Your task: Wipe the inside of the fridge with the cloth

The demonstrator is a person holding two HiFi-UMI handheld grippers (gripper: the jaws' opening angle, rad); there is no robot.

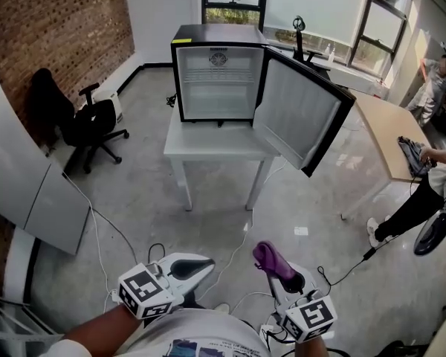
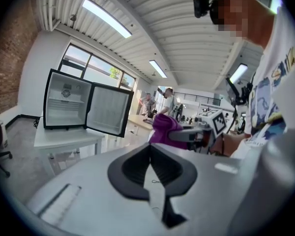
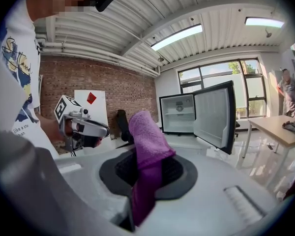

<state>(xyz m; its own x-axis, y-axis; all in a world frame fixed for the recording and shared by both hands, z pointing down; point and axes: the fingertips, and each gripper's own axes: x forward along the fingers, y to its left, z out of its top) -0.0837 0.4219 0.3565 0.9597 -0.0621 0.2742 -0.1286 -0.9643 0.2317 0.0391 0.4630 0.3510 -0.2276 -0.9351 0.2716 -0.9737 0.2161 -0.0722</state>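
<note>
The right tool (image 3: pixel 146 175) pinches a purple terry cloth (image 3: pixel 144 134); the left tool (image 2: pixel 150 157) is pressed together (empty), well apart from the open black mini fridge (image 1: pixel 217 80).

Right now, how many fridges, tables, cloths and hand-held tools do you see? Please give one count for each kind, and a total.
Fridges: 1, the fridge, door open.
Tables: 2, the white table and the wooden table.
Cloths: 1, the purple cloth, gripped in the right tool.
Tools: 2, the second being the left tool, shut and empty.
Total: 6.
</note>
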